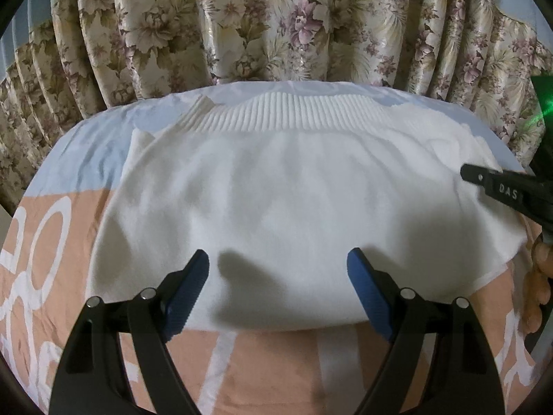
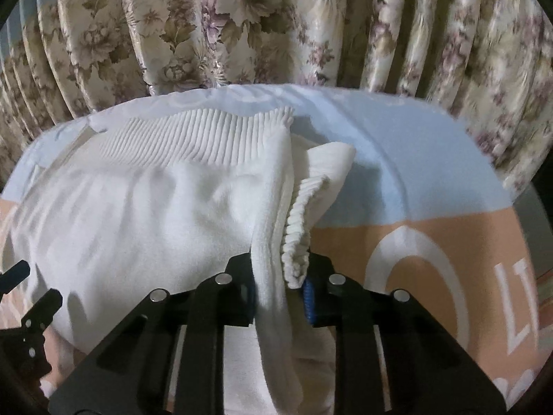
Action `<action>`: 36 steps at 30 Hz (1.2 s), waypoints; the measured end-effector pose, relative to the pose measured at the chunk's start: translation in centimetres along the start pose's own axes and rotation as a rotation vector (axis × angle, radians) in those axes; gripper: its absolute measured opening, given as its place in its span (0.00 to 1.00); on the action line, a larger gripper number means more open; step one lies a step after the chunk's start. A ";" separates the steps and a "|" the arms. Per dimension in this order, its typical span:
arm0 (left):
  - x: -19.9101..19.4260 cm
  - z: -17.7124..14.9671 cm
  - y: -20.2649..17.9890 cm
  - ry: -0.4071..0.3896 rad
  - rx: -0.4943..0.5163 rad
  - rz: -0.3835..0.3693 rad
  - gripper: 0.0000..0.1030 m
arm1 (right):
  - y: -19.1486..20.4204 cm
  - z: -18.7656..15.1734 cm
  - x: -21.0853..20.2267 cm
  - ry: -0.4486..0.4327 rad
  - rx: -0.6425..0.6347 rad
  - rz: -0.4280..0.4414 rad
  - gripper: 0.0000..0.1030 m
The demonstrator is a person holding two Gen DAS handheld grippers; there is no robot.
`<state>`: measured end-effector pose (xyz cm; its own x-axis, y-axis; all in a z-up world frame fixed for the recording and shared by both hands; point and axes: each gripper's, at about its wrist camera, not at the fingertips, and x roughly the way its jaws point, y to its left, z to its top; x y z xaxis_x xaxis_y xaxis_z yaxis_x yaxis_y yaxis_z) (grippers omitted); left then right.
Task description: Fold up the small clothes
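Note:
A white knit sweater (image 1: 276,186) lies spread on the bed with its ribbed hem (image 1: 276,110) at the far side. My left gripper (image 1: 278,276) is open and empty, its blue pads just above the sweater's near edge. My right gripper (image 2: 280,287) is shut on the sweater's right edge (image 2: 269,242), pinching a fold together with a ribbed cuff (image 2: 297,235). The right gripper also shows in the left wrist view (image 1: 501,190) at the far right. The left gripper shows in the right wrist view (image 2: 27,297) at the lower left.
The bed sheet (image 1: 69,214) is peach with white print and pale blue at the far side (image 2: 414,159). A floral curtain (image 1: 276,20) hangs right behind the bed. A person's hand (image 1: 539,276) is at the right edge.

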<state>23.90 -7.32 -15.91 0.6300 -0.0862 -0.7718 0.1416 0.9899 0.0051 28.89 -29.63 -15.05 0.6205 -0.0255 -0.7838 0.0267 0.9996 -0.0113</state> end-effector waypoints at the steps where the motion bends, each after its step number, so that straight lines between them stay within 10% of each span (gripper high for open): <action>1: 0.0 -0.1 -0.2 -0.001 0.001 -0.004 0.80 | 0.2 0.1 -0.2 -0.007 -0.007 -0.010 0.19; 21: 1.7 0.2 -2.3 0.027 0.037 -0.069 0.82 | 3.0 4.0 -5.0 -0.055 -0.036 0.066 0.18; 36: -3.7 4.9 11.6 -0.082 -0.079 0.038 0.82 | 13.4 7.3 -6.0 -0.062 -0.056 0.218 0.17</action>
<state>26.95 3.96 -9.91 0.6944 -0.0544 -0.7176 0.0582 0.9981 -0.0194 31.23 -16.14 -5.95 0.6541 0.1917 -0.7318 -0.1558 0.9808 0.1176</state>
